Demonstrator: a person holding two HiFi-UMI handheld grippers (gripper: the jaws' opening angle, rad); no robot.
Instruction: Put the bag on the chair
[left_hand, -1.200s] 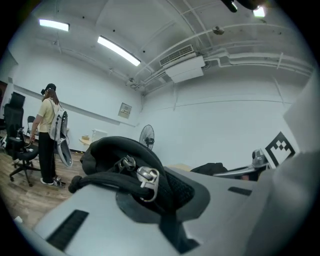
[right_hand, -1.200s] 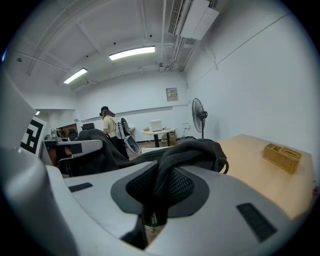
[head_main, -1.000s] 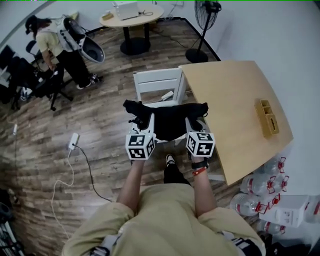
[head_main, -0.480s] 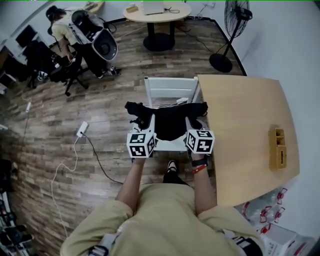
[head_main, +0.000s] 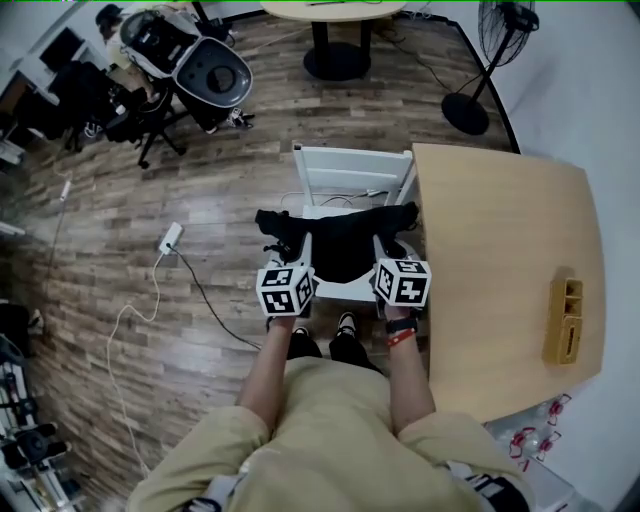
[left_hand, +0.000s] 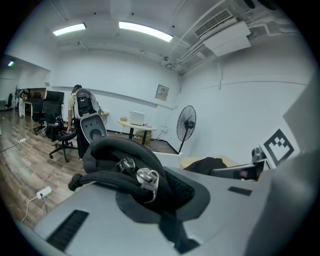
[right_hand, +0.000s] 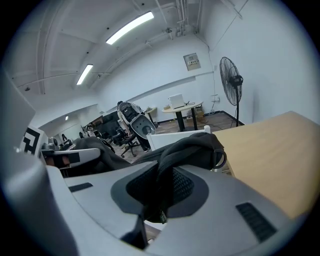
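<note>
**A:** Brown wood floor (head_main: 150, 200) all over, in a big white room. Now, the left gripper (head_main: 302, 245)?

**B:** Squeezed tight on a strap of the black bag (head_main: 345, 248), right by two shiny zipper pulls (left_hand: 146, 178).

**A:** And the right gripper (head_main: 379, 243)?

**B:** Squeezed tight too, on the other end of the bag, near a round ring (right_hand: 219, 157).

**A:** And the place of the bag?

**B:** Stretched between both grippers, held up over the seat of the white chair (head_main: 352, 170). Touching the seat or not? Hard to tell.

**A:** Next to the chair?

**B:** Just beside it, a light wood table (head_main: 510, 230) with a yellow box (head_main: 565, 320) on top. On the floor to the left, a white plug strip (head_main: 171, 237) with a long cable (head_main: 125, 330). Far back, a standing fan (head_main: 498, 25), a round table (head_main: 337, 62) and black office chairs (head_main: 125, 110).
</note>
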